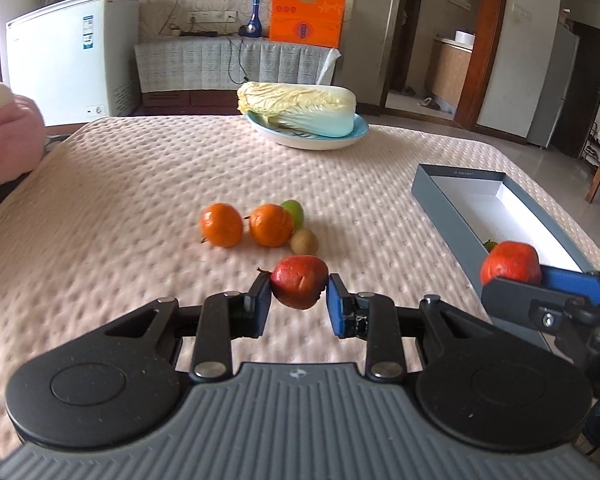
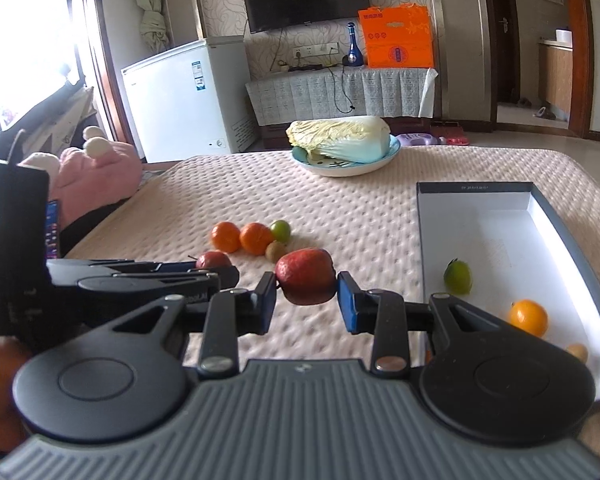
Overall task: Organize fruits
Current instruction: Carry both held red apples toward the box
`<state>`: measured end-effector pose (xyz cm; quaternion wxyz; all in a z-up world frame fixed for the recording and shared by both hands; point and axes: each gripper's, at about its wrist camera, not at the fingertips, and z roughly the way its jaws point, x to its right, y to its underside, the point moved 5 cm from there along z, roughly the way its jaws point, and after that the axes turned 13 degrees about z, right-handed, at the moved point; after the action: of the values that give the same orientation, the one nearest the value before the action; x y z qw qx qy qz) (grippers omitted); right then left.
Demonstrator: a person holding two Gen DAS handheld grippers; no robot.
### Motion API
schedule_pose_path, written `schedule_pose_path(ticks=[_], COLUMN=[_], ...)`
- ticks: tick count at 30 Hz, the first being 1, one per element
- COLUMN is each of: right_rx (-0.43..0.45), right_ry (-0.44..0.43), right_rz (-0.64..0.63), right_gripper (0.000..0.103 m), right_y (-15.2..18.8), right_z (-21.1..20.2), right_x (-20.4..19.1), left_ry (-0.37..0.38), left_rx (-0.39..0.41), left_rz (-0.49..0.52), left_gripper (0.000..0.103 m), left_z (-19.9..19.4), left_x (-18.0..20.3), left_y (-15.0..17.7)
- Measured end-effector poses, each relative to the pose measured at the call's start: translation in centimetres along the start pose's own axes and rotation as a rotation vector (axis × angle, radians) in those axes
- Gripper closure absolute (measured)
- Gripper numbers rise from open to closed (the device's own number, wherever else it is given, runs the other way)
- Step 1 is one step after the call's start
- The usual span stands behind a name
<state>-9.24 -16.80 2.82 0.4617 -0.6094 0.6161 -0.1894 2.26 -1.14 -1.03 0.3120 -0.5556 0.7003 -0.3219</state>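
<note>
Fruits lie in three places: on the padded bedspread [image 1: 140,184], in the grippers, and in the open box [image 2: 480,224].

Left gripper [image 1: 299,300]: jaws pinch a dark red fruit [image 1: 299,286], one blue pad on each side, fruit clear of the cloth. A short stem sticks out on its left.

Right gripper [image 2: 307,296]: jaws pinch a second red fruit [image 2: 306,280] the same way, held above the bedspread just left of the box's near end. In the left wrist view that fruit shows at the box's near left wall.

Loose group on the bedspread, beyond both grippers:
- two oranges [image 1: 221,225] side by side
- one green fruit [image 1: 294,212] behind the right-hand orange, touching it
- one brown kiwi-like fruit [image 1: 304,241] just in front of the green one

Box (grey walls, white floor) sits to the right. It holds a green fruit [image 2: 457,277], an orange fruit [image 2: 528,317] and a small yellowish one [image 2: 577,352], partly hidden by the gripper body.

Far edge: a napa cabbage [image 1: 300,108] lies on its side in a blue-rimmed plate [image 1: 360,128].
</note>
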Motion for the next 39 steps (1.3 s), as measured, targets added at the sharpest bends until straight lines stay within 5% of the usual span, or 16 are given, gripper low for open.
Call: schedule_pose_path(ticks=[12,39], right_rx=[-0.023,-0.042], right_ry=[-0.01,-0.003], right_rz=[-0.042,-0.076], right_gripper=[0.067,0.067], right_y=[1.3,1.8], right_z=[-0.7,-0.1], right_x=[-0.5,-0.5], left_ry=[-0.057,-0.035], left_rx=[-0.008,0.005], left_rz=[-0.02,-0.003], left_gripper=[0.068,0.068], left_z=[-1.6,0.2], left_x=[-1.2,-0.3], left_y=[0.8,-0.3])
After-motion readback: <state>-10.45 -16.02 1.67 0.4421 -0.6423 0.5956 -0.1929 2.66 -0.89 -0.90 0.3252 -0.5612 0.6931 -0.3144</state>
